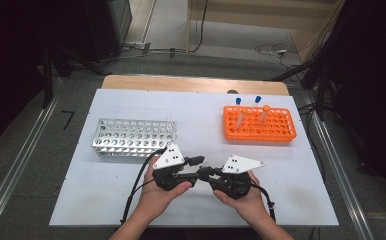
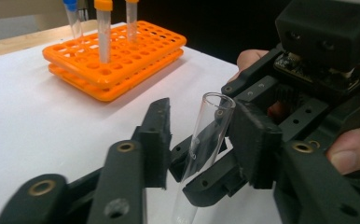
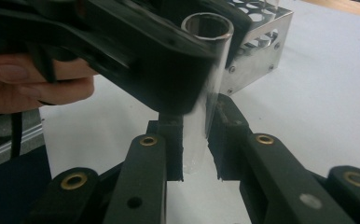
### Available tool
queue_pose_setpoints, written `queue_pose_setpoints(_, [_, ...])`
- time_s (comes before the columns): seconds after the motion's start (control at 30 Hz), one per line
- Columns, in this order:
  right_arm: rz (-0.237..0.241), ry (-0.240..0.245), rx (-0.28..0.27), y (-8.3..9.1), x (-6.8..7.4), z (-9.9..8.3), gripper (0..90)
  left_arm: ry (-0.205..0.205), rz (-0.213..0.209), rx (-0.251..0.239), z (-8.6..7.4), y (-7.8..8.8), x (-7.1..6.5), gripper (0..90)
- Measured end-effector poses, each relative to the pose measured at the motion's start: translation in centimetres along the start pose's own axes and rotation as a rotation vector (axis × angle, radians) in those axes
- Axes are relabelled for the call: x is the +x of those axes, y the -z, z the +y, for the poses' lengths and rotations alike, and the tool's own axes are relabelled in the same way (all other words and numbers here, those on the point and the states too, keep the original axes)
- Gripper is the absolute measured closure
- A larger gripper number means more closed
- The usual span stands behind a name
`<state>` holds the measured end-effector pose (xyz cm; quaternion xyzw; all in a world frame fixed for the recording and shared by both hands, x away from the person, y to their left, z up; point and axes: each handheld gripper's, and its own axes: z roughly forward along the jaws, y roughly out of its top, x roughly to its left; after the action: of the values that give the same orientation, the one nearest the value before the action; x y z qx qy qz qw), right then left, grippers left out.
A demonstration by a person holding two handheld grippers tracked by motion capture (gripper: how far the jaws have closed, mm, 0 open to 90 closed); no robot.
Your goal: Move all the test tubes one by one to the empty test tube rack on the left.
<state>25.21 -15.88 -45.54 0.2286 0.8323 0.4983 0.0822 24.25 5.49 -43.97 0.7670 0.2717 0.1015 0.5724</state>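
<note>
Metal rack point(image 1: 133, 136): stood at the left of the white table point(image 1: 81, 200), a shiny perforated steel box with rows of round holes; no tubes that I could make out in it.

Left gripper point(image 1: 201, 161): held in the person's left hand point(image 1: 161, 195), pointing right toward the other tool. Its black jaws were not pressed together; the clear tube stood between them, touching the right-hand pad in the left gripper view, with a gap at the other. I would not call that a grip yet.

Glass tube point(image 2: 206, 140): at mid-table, between the two grippers; a thin, clear, open-mouthed cylinder, smooth and slippery-looking, standing nearly upright with a slight tilt.

Right gripper point(image 1: 207, 172): in the right hand point(image 1: 246, 197), jaws closed on the tube's lower part, the pads point(image 3: 172, 149) pinching it from both sides.

Step in hand: a handover of the tube from right gripper to left, as I judged it.

Next move: the left jaws would need to seat on the glass before the right ones let go; squeezing gently, since the wall looked fragile.

Orange rack point(image 1: 259, 125): stood far right, matte plastic, two-tiered, holding a few capped tubes point(image 2: 103, 30), some blue-topped and some orange-topped.
</note>
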Motion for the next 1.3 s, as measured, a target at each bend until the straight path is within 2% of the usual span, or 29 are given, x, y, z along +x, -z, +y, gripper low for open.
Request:
queue_pose_setpoints(0.07, [0.004,0.0,0.003,0.0,0.1,0.0,74.0,-0.003,-0.004,-0.001,0.0,0.0,-0.1,63.5])
queue_pose_setpoints(0.2, [0.016,-0.004,0.007,0.0,0.0,0.0,74.0,-0.024,-0.019,-0.003,0.0,0.0,-0.2,73.4])
queue_pose_setpoints(0.37, [0.028,-0.005,0.008,0.1,-0.1,0.1,74.0,-0.048,-0.006,-0.012,0.0,0.1,-0.3,75.8])
queue_pose_setpoints(0.57, [0.021,-0.005,0.001,0.3,-0.2,0.2,72.6,-0.044,0.008,-0.031,0.2,0.3,-0.1,76.4])
queue_pose_setpoints(0.63, [0.02,-0.006,0.0,0.5,-0.4,0.2,67.9,-0.04,0.021,-0.034,0.4,0.5,0.1,76.4])
queue_pose_setpoints(0.67, [0.029,-0.013,-0.012,0.9,-0.8,0.1,62.5,-0.034,0.026,-0.038,0.4,0.6,0.3,76.4])
queue_pose_setpoints(0.7, [0.029,-0.013,-0.012,0.9,-0.8,0.1,62.5,-0.03,0.029,-0.041,0.5,0.7,0.4,76.4])
queue_pose_setpoints(0.77, [0.011,-0.021,-0.036,1.7,-1.4,0.0,53.5,-0.021,0.038,-0.048,0.6,1.1,0.8,76.4])
queue_pose_setpoints(0.8, [0.011,-0.021,-0.036,1.7,-1.4,0.0,53.5,-0.019,0.045,-0.048,0.6,1.3,1.0,76.4])
queue_pose_setpoints(1.0, [-0.056,-0.032,-0.075,3.7,-3.1,-0.8,35.8,0.003,0.078,-0.064,0.8,2.5,2.4,76.5])
queue_pose_setpoints(1.1, [-0.088,-0.054,-0.087,4.7,-3.9,-1.2,28.1,0.016,0.099,-0.072,0.9,3.0,3.1,76.4])
queue_pose_setpoints(1.23, [-0.117,-0.078,-0.095,6.2,-5.0,-1.8,20.3,0.017,0.127,-0.081,1.4,3.8,4.2,76.4])
queue_pose_setpoints(1.3, [-0.134,-0.074,-0.097,6.9,-5.4,-2.1,17.9,0.021,0.14,-0.086,1.7,4.1,4.8,76.4])
